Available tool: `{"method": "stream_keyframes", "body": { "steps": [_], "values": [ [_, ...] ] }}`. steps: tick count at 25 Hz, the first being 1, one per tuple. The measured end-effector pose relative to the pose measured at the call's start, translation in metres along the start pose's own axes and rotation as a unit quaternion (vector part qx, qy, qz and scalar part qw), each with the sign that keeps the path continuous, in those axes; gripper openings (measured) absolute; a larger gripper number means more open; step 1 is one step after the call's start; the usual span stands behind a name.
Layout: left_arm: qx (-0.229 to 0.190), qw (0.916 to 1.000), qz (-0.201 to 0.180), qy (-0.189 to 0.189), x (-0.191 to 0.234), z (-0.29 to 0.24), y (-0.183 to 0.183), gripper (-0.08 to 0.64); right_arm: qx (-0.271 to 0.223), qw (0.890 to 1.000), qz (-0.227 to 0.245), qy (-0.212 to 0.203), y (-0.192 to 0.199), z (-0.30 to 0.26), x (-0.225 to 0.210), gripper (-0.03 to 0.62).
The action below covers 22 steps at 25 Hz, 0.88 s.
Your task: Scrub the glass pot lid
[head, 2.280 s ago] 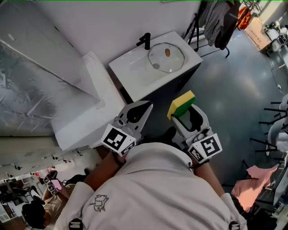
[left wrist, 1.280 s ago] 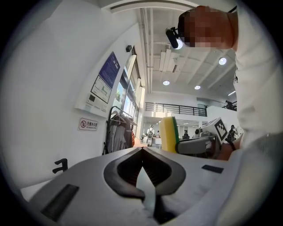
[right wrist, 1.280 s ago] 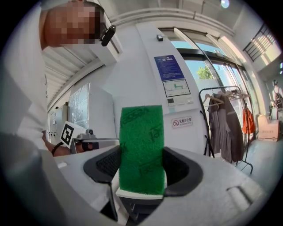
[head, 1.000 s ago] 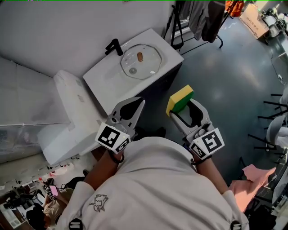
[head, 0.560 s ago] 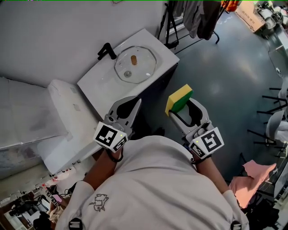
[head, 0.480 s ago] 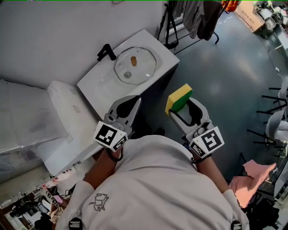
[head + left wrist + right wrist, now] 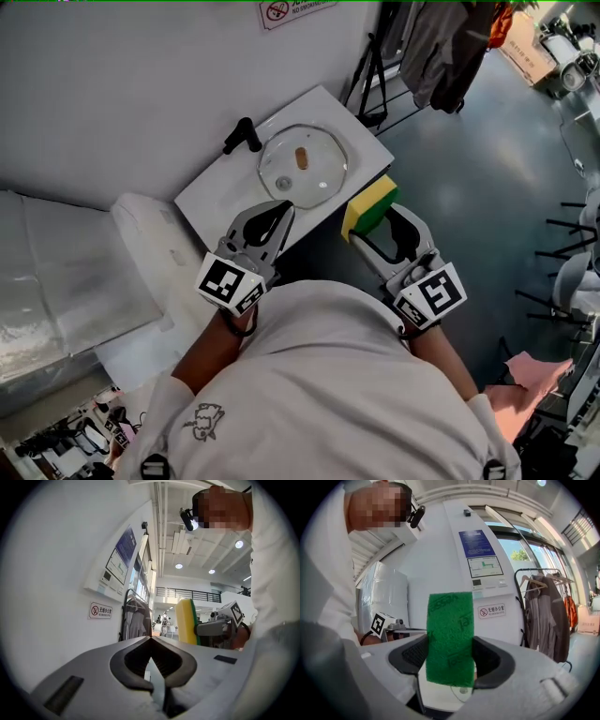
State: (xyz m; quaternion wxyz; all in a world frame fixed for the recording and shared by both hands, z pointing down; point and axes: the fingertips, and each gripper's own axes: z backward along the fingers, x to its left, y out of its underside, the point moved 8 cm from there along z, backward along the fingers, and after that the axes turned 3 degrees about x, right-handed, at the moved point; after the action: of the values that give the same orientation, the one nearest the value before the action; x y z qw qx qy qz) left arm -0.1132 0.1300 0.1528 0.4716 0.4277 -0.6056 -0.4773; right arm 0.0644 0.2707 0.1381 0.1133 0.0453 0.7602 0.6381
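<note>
Glass lid (image 7: pixel 303 167) lies in the white sink (image 7: pixel 212 193), upper centre of frame.
We note left gripper (image 7: pixel 282 209) closed tight, empty; right gripper (image 7: pixel 376 223) clamping a sponge (image 7: pixel 368 206); black tap (image 7: pixel 242 136) upper left, clothes rack (image 7: pixel 439 49) upper right.

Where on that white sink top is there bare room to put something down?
Bare: the white top between the black faucet and its left end, and the far corner right of the glass lid. Crowded: the middle, which the lid fills.
</note>
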Motion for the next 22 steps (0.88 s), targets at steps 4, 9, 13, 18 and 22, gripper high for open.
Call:
{"method": "stream_keyframes", "body": {
  "steps": [4,9,13,18,22],
  "values": [
    [-0.003,1.0,-0.003,-0.003,0.034,0.005,-0.005,-0.002,0.001,1.0,0.007,-0.007,-0.006,-0.038,0.005,0.29],
    [-0.001,0.9999,0.006,-0.012,0.068,0.012,-0.002,-0.002,0.015,1.0,0.001,-0.018,-0.003,-0.075,0.006,0.29],
    [-0.005,0.9998,0.018,-0.012,0.083,0.014,0.007,-0.002,0.035,0.999,-0.002,-0.028,0.004,-0.095,0.001,0.29],
    [-0.006,0.9987,0.046,-0.024,0.098,0.014,0.021,-0.002,0.05,0.998,0.003,-0.04,0.01,-0.114,-0.011,0.29],
    [0.002,0.9968,0.075,-0.03,0.111,0.009,0.038,-0.001,0.065,0.997,0.005,-0.05,0.019,-0.128,-0.026,0.29]
  ]
}}
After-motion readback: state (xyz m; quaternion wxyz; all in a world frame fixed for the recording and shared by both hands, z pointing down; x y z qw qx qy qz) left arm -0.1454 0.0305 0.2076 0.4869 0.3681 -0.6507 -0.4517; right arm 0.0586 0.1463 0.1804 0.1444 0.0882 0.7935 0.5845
